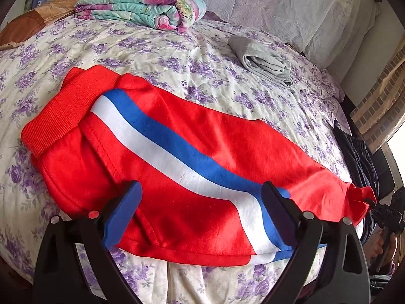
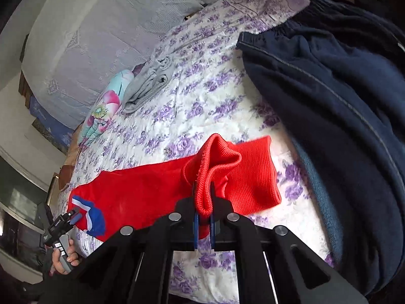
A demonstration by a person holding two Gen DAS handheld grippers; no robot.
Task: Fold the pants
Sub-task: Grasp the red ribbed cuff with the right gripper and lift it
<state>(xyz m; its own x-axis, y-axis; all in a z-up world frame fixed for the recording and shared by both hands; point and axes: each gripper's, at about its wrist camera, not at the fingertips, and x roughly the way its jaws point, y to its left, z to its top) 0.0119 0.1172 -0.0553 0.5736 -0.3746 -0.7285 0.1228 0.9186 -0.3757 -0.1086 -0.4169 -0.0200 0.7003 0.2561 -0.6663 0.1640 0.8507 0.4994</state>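
Left gripper (image 1: 200, 202) hovers over the red pants (image 1: 177, 152) on the bed (image 1: 177, 50), jaws wide; right gripper (image 2: 203, 202) jaws pinch the ribbed cuff (image 2: 217, 167).

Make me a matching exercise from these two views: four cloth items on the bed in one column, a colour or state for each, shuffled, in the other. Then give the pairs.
Column one:
1. red pants
2. grey garment
3. floral blanket
4. navy pants

Column two:
A. folded, pink and turquoise, at the far side of the bed
B. dark, heaped at the bed's edge, beside the red cuff
C. cuff pinched in the right gripper
D. small, pale, folded, lying apart from the others

Pairs: 1-C, 2-D, 3-A, 4-B
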